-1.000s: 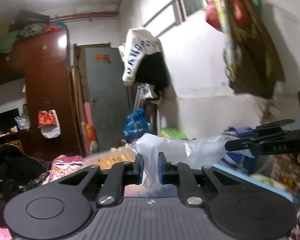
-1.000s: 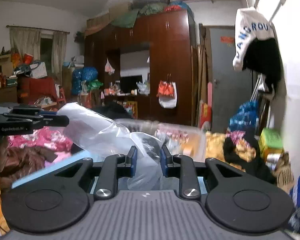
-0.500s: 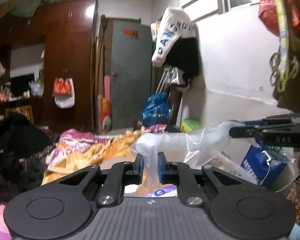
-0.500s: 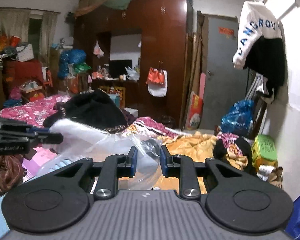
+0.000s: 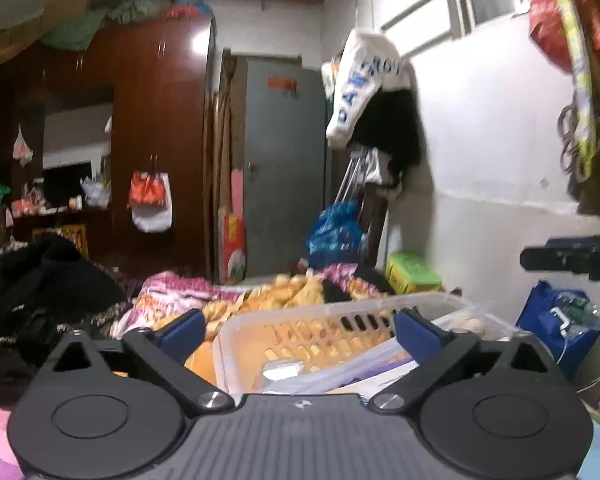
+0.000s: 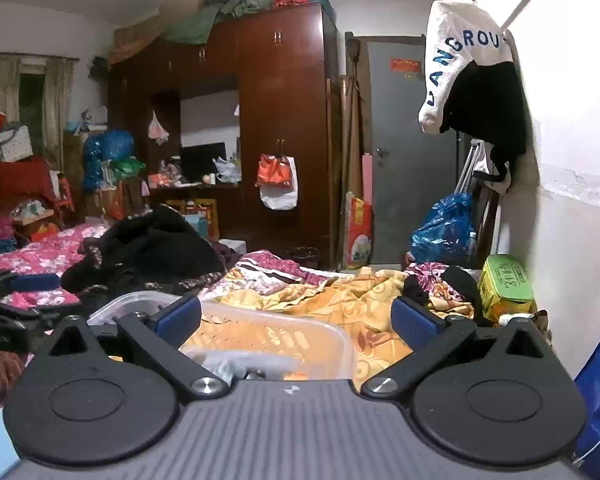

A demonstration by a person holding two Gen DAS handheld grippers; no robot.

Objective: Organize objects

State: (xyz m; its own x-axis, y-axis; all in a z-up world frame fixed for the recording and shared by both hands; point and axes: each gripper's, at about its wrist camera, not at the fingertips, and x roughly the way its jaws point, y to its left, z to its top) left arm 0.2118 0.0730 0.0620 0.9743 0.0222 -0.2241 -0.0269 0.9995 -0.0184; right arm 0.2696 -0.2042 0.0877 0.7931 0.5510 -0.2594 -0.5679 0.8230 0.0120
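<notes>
Both claws, the left gripper and the right gripper, are spread wide and hold nothing. Look inside the near basket, then reach slowly.

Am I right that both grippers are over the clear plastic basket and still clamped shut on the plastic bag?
Not quite. Both are over the basket, but the jaws of the left gripper and right gripper stand wide open with nothing between them, as each wrist view shows. No bag is held.
</notes>
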